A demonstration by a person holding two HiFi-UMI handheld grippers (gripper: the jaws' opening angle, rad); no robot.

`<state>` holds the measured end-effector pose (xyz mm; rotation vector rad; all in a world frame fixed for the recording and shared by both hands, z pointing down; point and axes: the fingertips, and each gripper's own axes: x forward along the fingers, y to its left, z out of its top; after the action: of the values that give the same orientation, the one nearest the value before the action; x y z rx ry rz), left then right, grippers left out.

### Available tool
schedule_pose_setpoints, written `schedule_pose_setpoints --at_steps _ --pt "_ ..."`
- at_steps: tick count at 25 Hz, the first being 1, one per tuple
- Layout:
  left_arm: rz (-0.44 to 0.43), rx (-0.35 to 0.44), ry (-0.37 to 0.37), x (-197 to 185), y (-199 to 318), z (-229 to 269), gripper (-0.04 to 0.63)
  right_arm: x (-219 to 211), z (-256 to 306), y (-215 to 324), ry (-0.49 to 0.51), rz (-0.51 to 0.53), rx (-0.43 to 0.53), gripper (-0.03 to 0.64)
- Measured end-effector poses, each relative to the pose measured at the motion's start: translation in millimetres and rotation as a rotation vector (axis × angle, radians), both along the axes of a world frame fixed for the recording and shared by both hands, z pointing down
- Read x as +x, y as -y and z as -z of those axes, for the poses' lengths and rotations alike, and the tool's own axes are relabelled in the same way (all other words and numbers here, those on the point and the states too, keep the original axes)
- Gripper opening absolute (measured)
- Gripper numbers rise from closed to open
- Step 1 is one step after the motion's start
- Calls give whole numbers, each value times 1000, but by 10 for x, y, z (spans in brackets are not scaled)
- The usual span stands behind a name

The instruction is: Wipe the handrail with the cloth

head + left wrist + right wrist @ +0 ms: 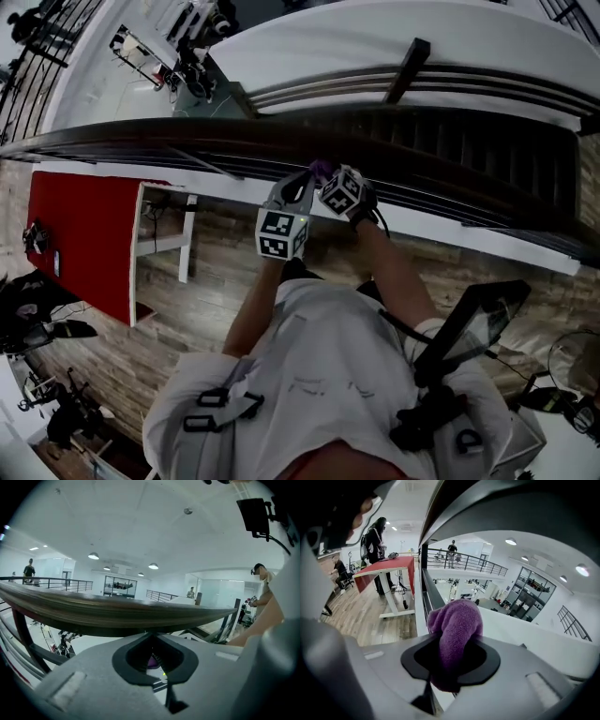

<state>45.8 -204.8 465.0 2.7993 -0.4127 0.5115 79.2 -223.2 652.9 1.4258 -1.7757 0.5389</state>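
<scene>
Right gripper clenched on purple cloth, left gripper closed empty; best pressed flat along centre-frame handrail, stroking steadily.

No word, brand or number can be read in any view. The left marker cube and the right marker cube show only black-and-white square patterns.
</scene>
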Motion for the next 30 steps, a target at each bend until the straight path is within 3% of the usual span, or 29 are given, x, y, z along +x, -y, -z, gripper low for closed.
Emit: schedule_pose_setpoints --at_steps 12,30 --pt "-319 -29 39 999 -1237 -117 1 994 5 -965 54 -225 25 89" --pt "-565 -61 53 1833 -2378 -250 2 2287 78 -2591 22 -529 86 88"
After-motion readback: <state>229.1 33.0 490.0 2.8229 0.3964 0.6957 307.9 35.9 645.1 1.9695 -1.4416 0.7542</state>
